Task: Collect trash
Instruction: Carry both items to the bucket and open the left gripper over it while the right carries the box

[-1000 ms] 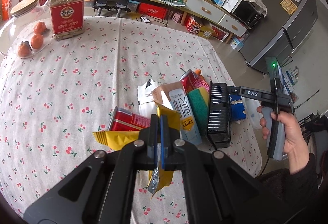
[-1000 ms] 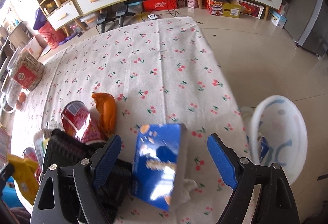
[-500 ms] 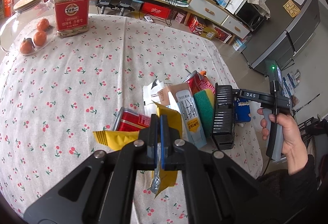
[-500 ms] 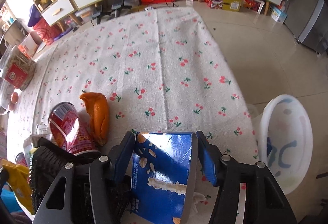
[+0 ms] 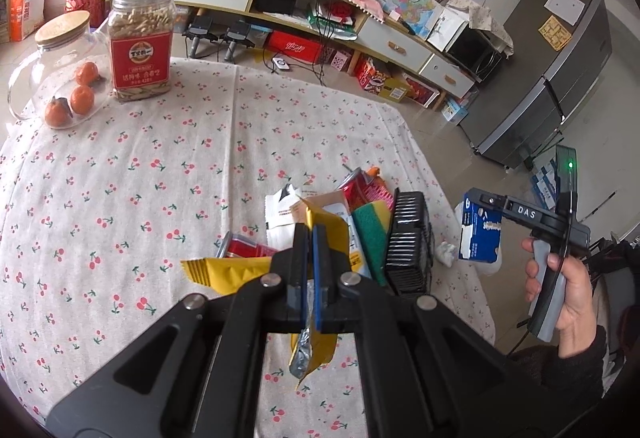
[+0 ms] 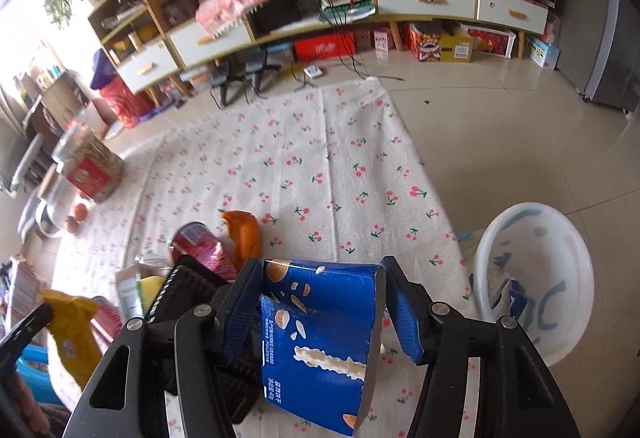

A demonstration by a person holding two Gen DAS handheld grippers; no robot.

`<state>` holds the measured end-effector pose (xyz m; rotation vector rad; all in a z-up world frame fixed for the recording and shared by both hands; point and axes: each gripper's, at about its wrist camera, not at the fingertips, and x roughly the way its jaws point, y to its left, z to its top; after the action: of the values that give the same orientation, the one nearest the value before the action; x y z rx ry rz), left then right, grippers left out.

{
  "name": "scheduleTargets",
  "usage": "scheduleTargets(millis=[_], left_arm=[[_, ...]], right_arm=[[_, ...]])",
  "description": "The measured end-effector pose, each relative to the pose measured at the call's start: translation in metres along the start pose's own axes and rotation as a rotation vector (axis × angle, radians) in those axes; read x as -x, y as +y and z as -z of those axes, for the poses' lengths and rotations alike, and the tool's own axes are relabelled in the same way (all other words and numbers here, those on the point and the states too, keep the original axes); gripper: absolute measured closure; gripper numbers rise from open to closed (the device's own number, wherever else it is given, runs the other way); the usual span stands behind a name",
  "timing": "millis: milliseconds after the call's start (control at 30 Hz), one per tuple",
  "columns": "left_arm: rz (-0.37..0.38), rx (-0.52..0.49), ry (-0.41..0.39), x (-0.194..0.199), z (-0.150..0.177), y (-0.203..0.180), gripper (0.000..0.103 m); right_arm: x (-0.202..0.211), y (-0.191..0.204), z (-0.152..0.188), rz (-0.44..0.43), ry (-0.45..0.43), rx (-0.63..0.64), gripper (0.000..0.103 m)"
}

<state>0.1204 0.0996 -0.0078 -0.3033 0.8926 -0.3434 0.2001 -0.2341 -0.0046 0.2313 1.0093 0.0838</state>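
My left gripper (image 5: 310, 238) is shut on a yellow wrapper (image 5: 224, 270) and holds it above the cherry-print tablecloth (image 5: 160, 165). My right gripper (image 6: 322, 292) is shut on a blue snack box (image 6: 316, 334) and holds it lifted off the table; the box also shows in the left wrist view (image 5: 480, 234). A pile of trash lies at the table's near right: a red can (image 6: 204, 250), an orange wrapper (image 6: 244, 234), a black ridged object (image 5: 408, 234), a green sponge (image 5: 370, 234) and white packets (image 5: 284, 209). A white bin (image 6: 536, 278) stands on the floor right of the table.
A jar of snacks (image 5: 140, 45) and a glass jar with oranges (image 5: 60, 77) stand at the table's far left. A crumpled tissue (image 5: 445, 252) lies near the table's right edge. Shelves and a fridge (image 5: 560, 69) line the far wall.
My right gripper closed on the blue box and lifted it off the table. My left gripper, still holding the yellow wrapper, rose a little.
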Motion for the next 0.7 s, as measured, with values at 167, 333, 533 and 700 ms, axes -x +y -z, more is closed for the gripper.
scheduleTargets(millis=[167,333,533,700], left_arm=[[0.038,-0.006,-0.022,0.008,-0.004,-0.012,0.100],[0.067,-0.049,-0.036,0.012,-0.010,-0.040,0.100],[0.101,-0.107,-0.022,-0.004,-0.013,-0.079,0.100],[0.136,-0.148,0.012,-0.029,-0.012,-0.113,0.100]], right_arm=[[0.026,-0.018,0.005,-0.022,-0.044,-0.027,0.042],[0.046,-0.045,0.010,-0.026,-0.073,-0.068,0.042],[0.063,-0.086,0.022,-0.003,-0.088,-0.120,0.042],[0.074,-0.117,0.030,0.015,-0.094,-0.160,0.042]])
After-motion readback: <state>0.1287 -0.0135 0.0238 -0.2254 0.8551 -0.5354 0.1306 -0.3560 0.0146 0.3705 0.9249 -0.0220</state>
